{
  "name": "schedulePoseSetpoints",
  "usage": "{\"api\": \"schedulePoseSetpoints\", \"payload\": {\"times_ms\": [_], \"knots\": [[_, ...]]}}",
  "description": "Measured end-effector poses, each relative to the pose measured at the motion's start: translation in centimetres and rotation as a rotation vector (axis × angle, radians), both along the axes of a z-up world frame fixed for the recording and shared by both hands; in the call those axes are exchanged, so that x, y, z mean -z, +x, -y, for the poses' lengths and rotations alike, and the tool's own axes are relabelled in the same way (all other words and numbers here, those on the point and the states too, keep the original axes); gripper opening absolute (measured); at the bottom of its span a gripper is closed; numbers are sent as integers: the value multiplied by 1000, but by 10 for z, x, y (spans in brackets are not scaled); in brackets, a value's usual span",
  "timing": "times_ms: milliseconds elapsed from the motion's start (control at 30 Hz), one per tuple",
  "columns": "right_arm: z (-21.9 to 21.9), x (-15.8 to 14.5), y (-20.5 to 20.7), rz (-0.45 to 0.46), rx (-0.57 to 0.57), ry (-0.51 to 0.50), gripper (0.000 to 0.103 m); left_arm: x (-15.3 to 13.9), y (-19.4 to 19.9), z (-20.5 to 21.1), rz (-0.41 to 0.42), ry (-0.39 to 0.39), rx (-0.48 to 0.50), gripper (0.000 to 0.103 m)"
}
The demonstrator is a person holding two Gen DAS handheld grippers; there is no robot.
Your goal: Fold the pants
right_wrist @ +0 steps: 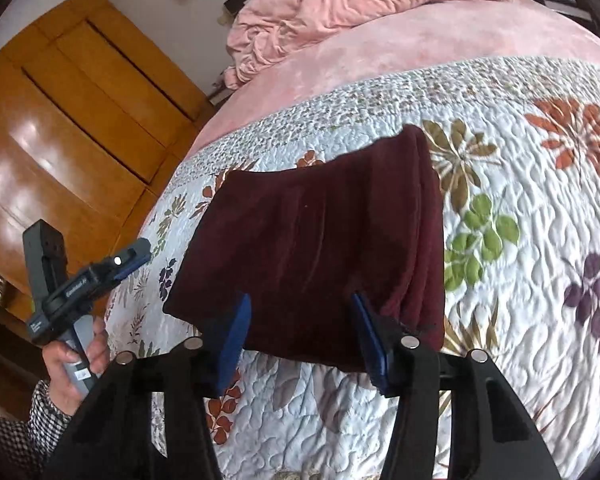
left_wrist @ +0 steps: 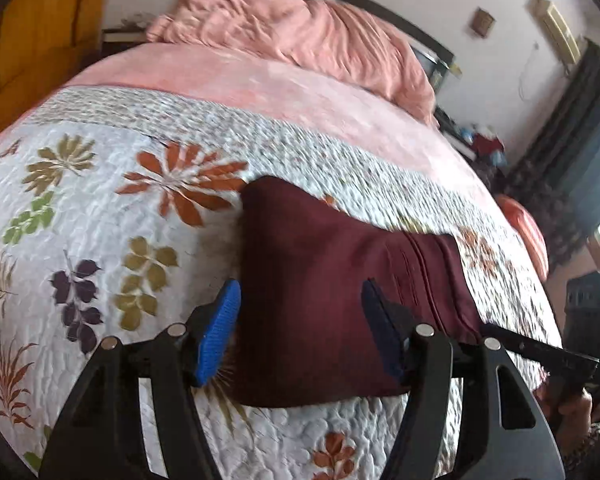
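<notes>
**Folded pants lie ahead of two parted grippers**

A white quilted bedspread with leaf prints (left_wrist: 100, 208) spreads beneath both jaws. On it, straight ahead of them, rests the maroon fabric pants folded into a rectangle (left_wrist: 324, 280). The left gripper (left_wrist: 300, 320) and the right gripper (right_wrist: 300, 320) hover over its near edge, jaws apart, holding nothing.

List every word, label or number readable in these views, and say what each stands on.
Left gripper, side of its body: white lettering, too blurred to read.
Same gripper, lower body: small white label, too small to read.
Its grey handle: sticker, unreadable.
Pants, quilt, wardrobe: no text.
</notes>
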State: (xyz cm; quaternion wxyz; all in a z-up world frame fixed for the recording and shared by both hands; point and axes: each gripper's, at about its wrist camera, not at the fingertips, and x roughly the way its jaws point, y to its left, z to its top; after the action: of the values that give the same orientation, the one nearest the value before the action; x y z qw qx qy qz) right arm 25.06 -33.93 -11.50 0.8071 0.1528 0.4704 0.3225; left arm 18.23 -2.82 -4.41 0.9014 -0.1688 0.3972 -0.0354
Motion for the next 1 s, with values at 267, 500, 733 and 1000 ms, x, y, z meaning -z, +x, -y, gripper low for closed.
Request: {"api": "schedulePoseSetpoints", "payload": {"times_ms": [267, 500, 733, 1000], "knots": [[18, 14, -10, -58, 37, -4, 45, 62, 7, 16, -119, 62, 70, 57], [24, -1, -28, -43, 85, -3, 50, 44, -6, 26, -122, 129, 85, 86], [17, -32, -74, 44, 130, -189, 67, 24, -39, 41, -150, 115, 112, 91], [13, -46, -112, 44, 162, -259, 88, 7, -66, 52, -152, 178, 86, 95]]}}
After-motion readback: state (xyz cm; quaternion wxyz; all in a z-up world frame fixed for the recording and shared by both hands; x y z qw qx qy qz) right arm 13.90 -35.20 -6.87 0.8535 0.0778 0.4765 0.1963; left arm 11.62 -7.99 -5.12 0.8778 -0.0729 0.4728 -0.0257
